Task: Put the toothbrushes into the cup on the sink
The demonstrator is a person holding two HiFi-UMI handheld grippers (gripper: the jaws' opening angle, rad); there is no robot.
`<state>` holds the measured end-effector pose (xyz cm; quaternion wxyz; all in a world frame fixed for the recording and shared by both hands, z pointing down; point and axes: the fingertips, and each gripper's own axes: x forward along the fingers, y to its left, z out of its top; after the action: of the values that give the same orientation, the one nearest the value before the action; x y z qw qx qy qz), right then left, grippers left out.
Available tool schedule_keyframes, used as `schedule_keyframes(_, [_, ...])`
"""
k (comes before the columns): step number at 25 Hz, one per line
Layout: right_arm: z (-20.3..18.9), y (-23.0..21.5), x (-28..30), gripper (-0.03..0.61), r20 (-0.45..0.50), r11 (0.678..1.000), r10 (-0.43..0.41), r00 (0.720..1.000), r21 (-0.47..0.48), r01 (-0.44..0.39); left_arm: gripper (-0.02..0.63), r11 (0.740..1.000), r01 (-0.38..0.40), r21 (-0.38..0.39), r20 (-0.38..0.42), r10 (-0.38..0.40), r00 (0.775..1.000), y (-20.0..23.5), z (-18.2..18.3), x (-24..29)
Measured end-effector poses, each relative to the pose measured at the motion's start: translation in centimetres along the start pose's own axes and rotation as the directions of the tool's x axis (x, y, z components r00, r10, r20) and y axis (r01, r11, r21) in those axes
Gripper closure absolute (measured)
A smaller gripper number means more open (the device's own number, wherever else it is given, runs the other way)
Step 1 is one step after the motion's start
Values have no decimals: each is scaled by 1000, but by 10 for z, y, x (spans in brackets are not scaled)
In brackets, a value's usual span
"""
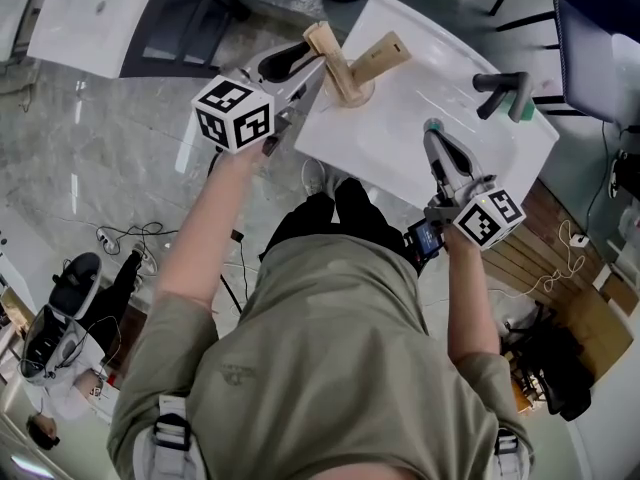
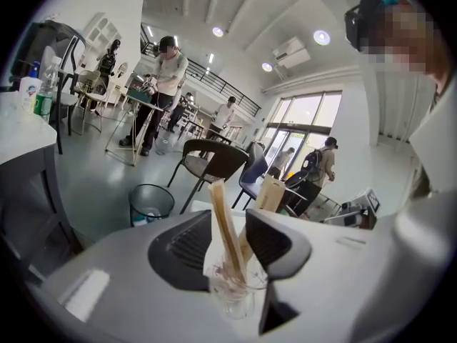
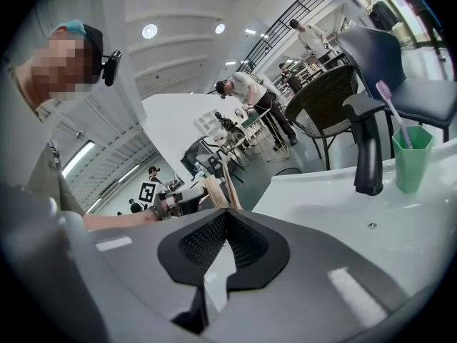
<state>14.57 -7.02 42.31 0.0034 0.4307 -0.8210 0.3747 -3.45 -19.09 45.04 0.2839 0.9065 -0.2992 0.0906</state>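
Room: open workroom with a grey polished floor, chairs and a waste bin (image 2: 151,204) beyond; white sink (image 1: 400,148) right below me, black tap (image 1: 498,86) at its far side
Cup: clear glass cup (image 2: 232,291) stood on the sink's left part, near the edge; two tan toothbrushes stood in it
Left gripper: left gripper (image 2: 230,227) sat low over the cup, jaws spread wide, one either side of the slim toothbrush (image 2: 220,206); I saw a gap at each pad, so nothing was pinched
Right gripper: right gripper (image 3: 225,216) hung over the sink's near right part, well apart from the cup; jaws pressed together, nothing between them
Step in hand: I judged it to be the let-go and pull-away; both brushes looked home
Doing it well: I would hold the jaws wide and draw back along the handle's own line, not sideways; a pad catching that handle could tip a light glass so near the edge
Slim toothbrush: pale, flat, wooden-looking handle; nearly upright with a slight lean; bristles not visible to me
Other toothbrush: wider boxed toothbrush (image 2: 270,194), apparently in a brown card sleeve; it leaned away behind the right jaw
Aside: green cup (image 3: 413,159) by the tap, holding a purple brush (image 3: 389,106), was not the target as I read it
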Motion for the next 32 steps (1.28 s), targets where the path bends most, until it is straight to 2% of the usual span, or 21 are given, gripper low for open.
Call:
schedule_keyframes(14, [5,26,-1,568,59,999,32,998,-18,-31,500,999,-19,29,20,19,1000,-18,5,-44])
schedule_keyframes(22, [0,45,-5,568,74,999,37,997,-33,-35,500,999,0,50,42,-2,999,-40,8,-74])
schedule_keyframes(28, [0,61,-7,568,105,998,58,993,-25,-56,502,997,46,65,56,-50,997,-68,14,-93])
schedule_keyframes(29, [-1,64,-7,568,108,998,61,992,-25,-59,505,996,54,65,63,-58,996,-73,15,-96])
schedule_keyframes(32, [-2,73,-5,568,113,997,74,991,-32,-71,566,994,78,81,86,-85,993,-89,18,-106])
